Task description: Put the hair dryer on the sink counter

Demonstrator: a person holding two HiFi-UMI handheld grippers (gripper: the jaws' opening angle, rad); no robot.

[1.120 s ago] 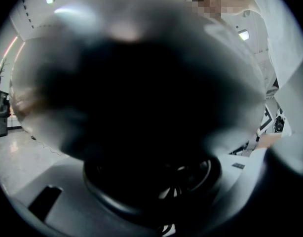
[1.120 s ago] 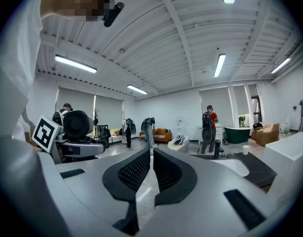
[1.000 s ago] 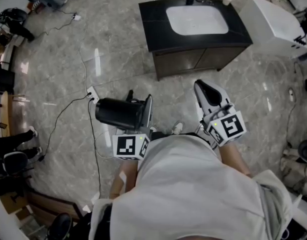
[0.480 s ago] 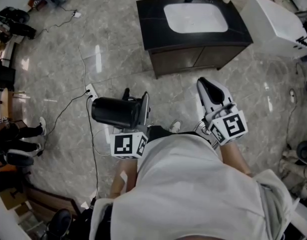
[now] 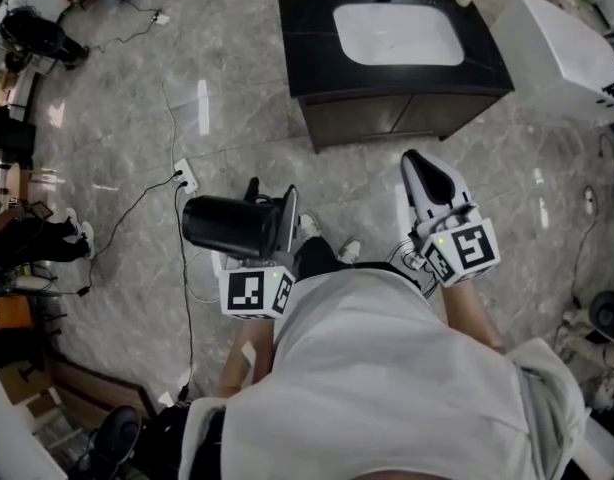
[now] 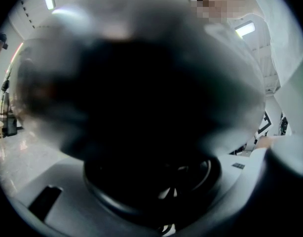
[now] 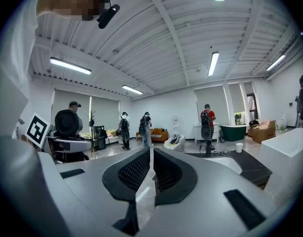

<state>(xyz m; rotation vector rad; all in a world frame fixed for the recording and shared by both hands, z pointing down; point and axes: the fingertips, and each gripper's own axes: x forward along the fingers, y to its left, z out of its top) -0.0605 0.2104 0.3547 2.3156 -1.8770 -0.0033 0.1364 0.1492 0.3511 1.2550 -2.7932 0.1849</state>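
Head view looks down at the left gripper (image 5: 274, 200), which pinches the black hair dryer (image 5: 227, 226) up in the air over the floor (image 5: 237, 98). The hair dryer lies sideways, sticking out to the left, well apart from the sink counter (image 5: 312, 48) at the far side. The right gripper (image 5: 423, 168) has its jaws pressed together on nothing.

the floor (image 5: 237, 98) is glossy veined stone catching light glare; the sink counter (image 5: 309, 38) has a smooth dark top around a shiny white basin (image 5: 399, 34). the hair dryer (image 5: 225, 226) looks matt black plastic, the right gripper (image 7: 150, 152) smooth grey plastic with ribbed black pads (image 7: 134, 172).
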